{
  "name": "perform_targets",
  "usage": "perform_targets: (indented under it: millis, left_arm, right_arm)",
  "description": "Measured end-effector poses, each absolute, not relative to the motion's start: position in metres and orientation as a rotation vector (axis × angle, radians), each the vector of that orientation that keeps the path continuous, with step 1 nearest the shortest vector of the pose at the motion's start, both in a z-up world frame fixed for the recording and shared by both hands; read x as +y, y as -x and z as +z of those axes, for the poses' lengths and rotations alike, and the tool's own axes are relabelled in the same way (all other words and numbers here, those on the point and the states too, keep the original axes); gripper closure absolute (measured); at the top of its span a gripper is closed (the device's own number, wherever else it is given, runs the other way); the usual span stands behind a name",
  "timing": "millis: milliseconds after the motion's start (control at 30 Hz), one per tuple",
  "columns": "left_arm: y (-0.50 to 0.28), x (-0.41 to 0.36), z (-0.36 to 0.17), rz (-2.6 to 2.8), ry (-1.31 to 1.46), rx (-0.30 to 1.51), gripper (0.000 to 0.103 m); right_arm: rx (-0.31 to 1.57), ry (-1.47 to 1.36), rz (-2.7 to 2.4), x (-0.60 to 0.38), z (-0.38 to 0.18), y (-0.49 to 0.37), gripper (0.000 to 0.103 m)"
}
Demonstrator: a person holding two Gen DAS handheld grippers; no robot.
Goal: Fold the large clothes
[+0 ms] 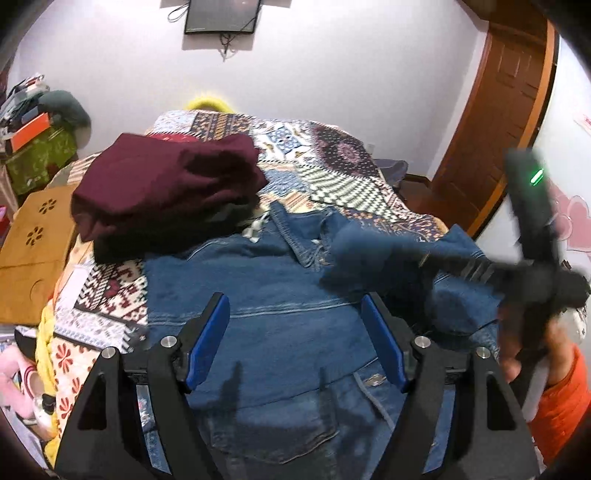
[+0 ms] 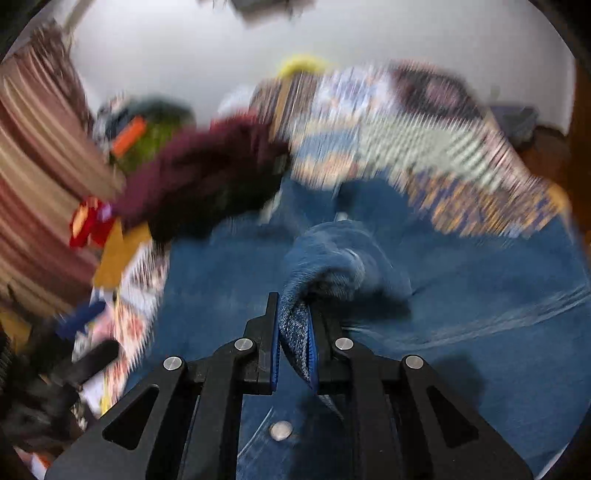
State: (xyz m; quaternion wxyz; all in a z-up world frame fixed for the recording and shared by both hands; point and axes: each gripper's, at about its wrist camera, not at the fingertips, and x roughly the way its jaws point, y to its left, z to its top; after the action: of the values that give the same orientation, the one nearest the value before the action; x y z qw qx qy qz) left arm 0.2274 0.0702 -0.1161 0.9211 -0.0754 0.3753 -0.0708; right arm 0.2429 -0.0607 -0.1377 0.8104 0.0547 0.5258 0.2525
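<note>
A blue denim jacket lies spread on the patterned bedspread, collar toward the far side. My left gripper hangs open above its back, nothing between the blue pads. In the right wrist view, my right gripper is shut on a fold of the denim jacket, the cloth pinched between its pads and lifted. The left wrist view shows that right gripper blurred at the right, carrying a denim sleeve over the jacket, with a hand in an orange sleeve behind it.
A folded maroon garment sits on a dark one at the bed's far left. A tan cabinet and cluttered shelves stand left of the bed. A wooden door is at the right, and a wall screen hangs above.
</note>
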Motion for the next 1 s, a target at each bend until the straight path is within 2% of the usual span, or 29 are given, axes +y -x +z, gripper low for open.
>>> perform_targets:
  millis: [100, 167, 200, 333, 400, 467, 733, 1000]
  left_arm:
    - [-0.226, 0.075, -0.125, -0.133, 0.154, 0.795, 0.029]
    - [-0.227, 0.077, -0.133, -0.127, 0.153, 0.818, 0.029]
    - [-0.227, 0.078, -0.137, -0.124, 0.152, 0.831, 0.029]
    - [-0.232, 0.074, -0.149, -0.124, 0.147, 0.87, 0.029]
    - [-0.236, 0.067, -0.154, -0.133, 0.136, 0.892, 0.029]
    - [-0.239, 0.058, -0.157, -0.14, 0.115, 0.904, 0.029]
    - [-0.266, 0.003, -0.164, -0.221, 0.003, 0.948, 0.029]
    - [-0.303, -0.028, -0.209, -0.218, -0.078, 1.082, 0.029]
  right_arm:
    - [1.217, -0.072, 0.551, -0.054, -0.161, -0.233, 0.088]
    - [1.26, -0.048, 0.575, -0.053, -0.164, -0.226, 0.078]
    - [1.269, -0.042, 0.589, -0.056, -0.163, -0.223, 0.076]
    - [1.181, -0.013, 0.554, -0.08, -0.136, -0.209, 0.072]
    - [1.117, -0.012, 0.535, -0.098, -0.12, -0.205, 0.066]
    - [1.043, -0.013, 0.493, -0.119, -0.103, -0.202, 0.055]
    - [0.867, 0.039, 0.218, -0.193, -0.072, -0.203, 0.047]
    - [0.881, -0.105, 0.084, -0.262, -0.085, -0.202, 0.046]
